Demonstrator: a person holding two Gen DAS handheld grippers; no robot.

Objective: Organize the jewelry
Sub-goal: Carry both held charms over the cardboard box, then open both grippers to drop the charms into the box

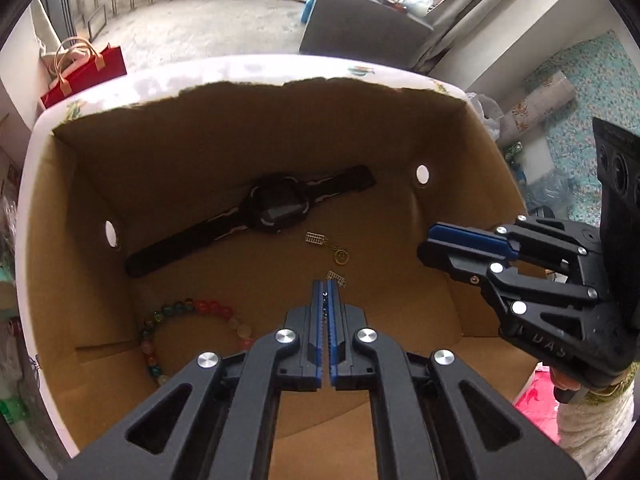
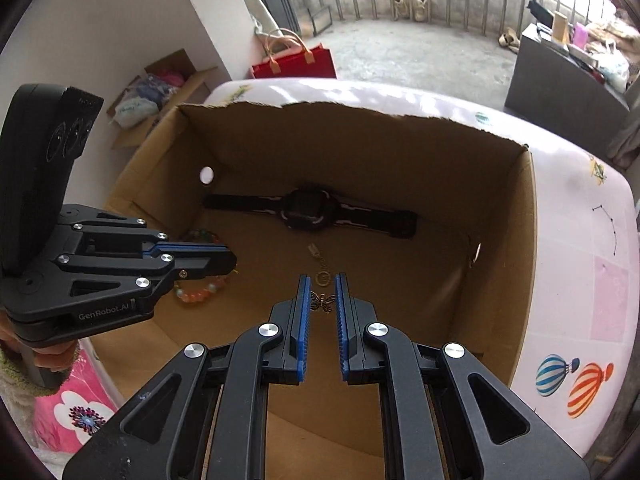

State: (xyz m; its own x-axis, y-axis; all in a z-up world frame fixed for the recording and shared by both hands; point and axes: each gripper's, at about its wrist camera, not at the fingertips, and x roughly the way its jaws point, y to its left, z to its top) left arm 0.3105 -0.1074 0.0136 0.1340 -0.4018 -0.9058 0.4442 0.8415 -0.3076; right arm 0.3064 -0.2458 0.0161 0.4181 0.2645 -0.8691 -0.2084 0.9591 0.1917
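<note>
Gold-coloured and thread-thin, the small metal charm chain [image 1: 334, 256] lies on the floor of the brown cardboard box [image 1: 248, 128] in the left wrist view, between the black digital wristwatch [image 1: 276, 210] at the far wall and the multicoloured glass bead bracelet [image 1: 188, 332] near left; the left tool [image 1: 325, 286] is clenched, with what looks like the chain's near end between its blue pads. In the right wrist view the right tool [image 2: 323, 280] hangs released, its jaws parted around the little butterfly charm [image 2: 323, 302] without touching it. I judge the chain very light, limp, slippery and prone to snag, so a charm gives better hold than the links.
</note>
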